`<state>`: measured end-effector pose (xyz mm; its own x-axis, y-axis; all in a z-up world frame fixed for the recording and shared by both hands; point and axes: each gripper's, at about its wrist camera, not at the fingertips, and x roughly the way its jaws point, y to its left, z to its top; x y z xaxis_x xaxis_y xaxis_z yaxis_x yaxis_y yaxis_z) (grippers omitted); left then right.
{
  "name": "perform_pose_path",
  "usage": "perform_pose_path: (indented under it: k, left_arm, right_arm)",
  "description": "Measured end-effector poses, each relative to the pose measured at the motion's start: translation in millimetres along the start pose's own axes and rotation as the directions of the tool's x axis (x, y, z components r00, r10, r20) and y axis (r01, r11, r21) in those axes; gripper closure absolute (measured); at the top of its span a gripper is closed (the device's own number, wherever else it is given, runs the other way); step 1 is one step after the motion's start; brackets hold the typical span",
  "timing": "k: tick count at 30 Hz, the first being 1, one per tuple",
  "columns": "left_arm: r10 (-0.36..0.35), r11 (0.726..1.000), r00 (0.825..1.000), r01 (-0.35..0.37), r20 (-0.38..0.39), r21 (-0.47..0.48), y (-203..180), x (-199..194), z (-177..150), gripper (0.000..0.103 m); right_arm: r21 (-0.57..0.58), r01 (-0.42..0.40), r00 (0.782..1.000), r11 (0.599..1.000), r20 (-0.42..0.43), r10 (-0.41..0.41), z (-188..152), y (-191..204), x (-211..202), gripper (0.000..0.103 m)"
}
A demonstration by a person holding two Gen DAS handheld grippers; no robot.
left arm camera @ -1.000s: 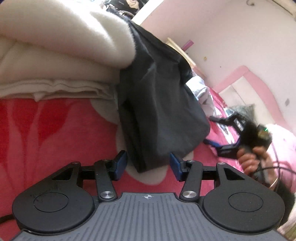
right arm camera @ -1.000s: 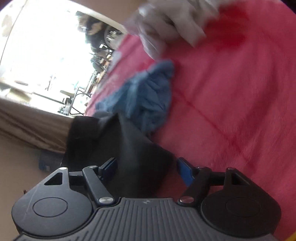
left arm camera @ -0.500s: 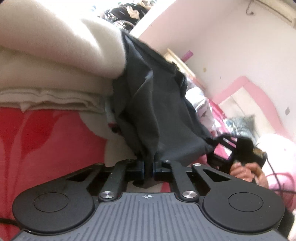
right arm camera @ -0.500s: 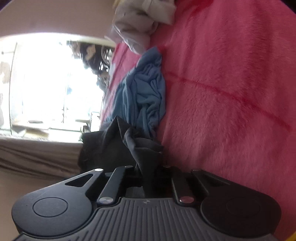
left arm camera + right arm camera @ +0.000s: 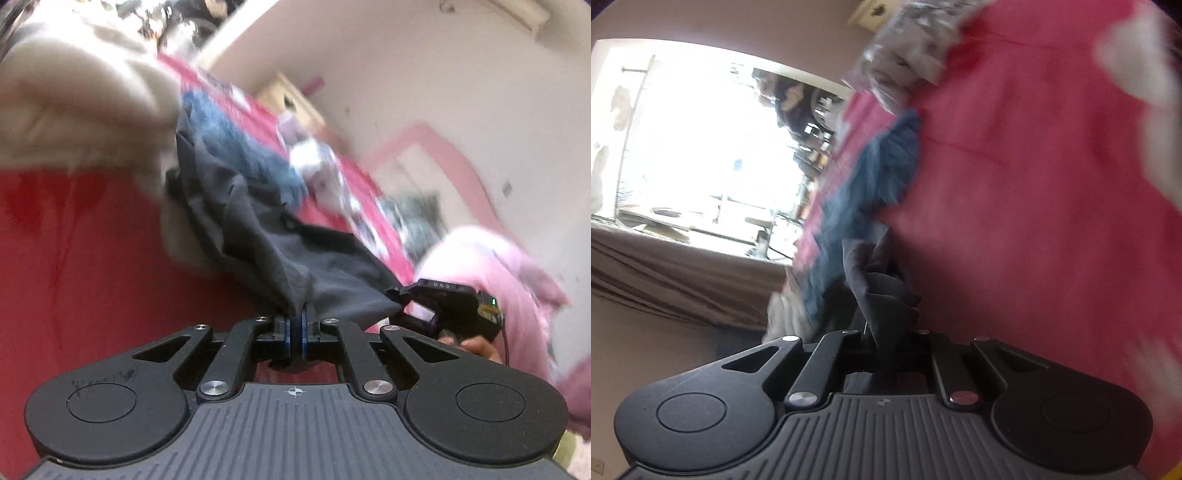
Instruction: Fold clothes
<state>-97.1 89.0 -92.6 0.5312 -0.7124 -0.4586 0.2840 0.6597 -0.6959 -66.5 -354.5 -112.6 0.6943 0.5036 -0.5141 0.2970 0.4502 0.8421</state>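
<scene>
My left gripper (image 5: 294, 329) and right gripper (image 5: 886, 345) each have jaws clenched on an edge of the dark garment (image 5: 258, 221), which stretches ahead of them above the red bed (image 5: 74, 258), likely to spread it for folding, with a blue garment (image 5: 871, 177) and cream blanket (image 5: 74, 103) lying beyond.

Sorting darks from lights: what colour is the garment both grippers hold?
Dark charcoal grey, plain; the thin cloth garment shows best in the left wrist view.
</scene>
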Motion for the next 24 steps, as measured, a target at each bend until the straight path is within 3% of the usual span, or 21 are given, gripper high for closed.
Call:
perform_pose_path:
  k: [3, 7, 10, 11, 13, 17, 20, 22, 24]
  left_arm:
    - [0.008, 0.998, 0.99, 0.001, -0.14, 0.064, -4.7, -33.5, -32.3, 0.1]
    - [0.02, 1.0, 0.954, -0.018, -0.298, 0.008, -1.7, -54.6, -87.6, 0.1]
    - [0.106, 0.994, 0.922, -0.098, -0.373, 0.04, 9.3, -48.8, -103.9, 0.095]
    - [0.127, 0.992, 0.912, -0.119, -0.39, 0.045, 11.5, -47.8, -103.4, 0.09]
    - [0.148, 0.989, 0.905, -0.137, -0.399, 0.056, 14.1, -51.1, -99.6, 0.085]
    - [0.225, 0.974, 0.914, -0.199, -0.338, 0.11, 9.0, -68.4, -80.4, 0.077]
    - [0.261, 0.962, 0.935, -0.233, -0.24, 0.139, 0.4, -69.2, -58.2, 0.07]
    - [0.291, 0.948, 0.943, -0.262, -0.161, 0.179, -4.5, -62.3, -49.6, 0.068]
    - [0.315, 0.932, 0.944, -0.288, -0.1, 0.219, -12.4, -46.4, -44.1, 0.067]
  right_arm:
    - [0.025, 0.054, 0.998, 0.998, -0.02, -0.054, -50.3, -16.3, -43.9, 0.095]
    - [0.066, 0.164, 0.986, 0.984, -0.054, -0.16, -107.0, -39.9, -83.4, 0.092]
    - [0.091, 0.234, 0.97, 0.968, -0.094, -0.225, -119.7, -57.4, -96.4, 0.077]
    - [0.098, 0.252, 0.965, 0.963, -0.1, -0.243, -121.0, -60.8, -102.1, 0.077]
    - [0.08, 0.291, 0.954, 0.953, -0.092, -0.284, -119.5, -59.1, -116.1, 0.062]
    - [-0.128, 0.374, 0.927, 0.918, 0.044, -0.372, -109.1, -17.1, -151.2, 0.06]
    - [-0.327, 0.361, 0.932, 0.873, 0.094, -0.35, -103.9, 16.3, -141.2, 0.059]
    - [-0.47, 0.348, 0.934, 0.811, 0.104, -0.341, -104.9, 36.6, -117.3, 0.059]
    - [-0.611, 0.342, 0.932, 0.714, 0.121, -0.342, -110.8, 55.5, -86.0, 0.059]
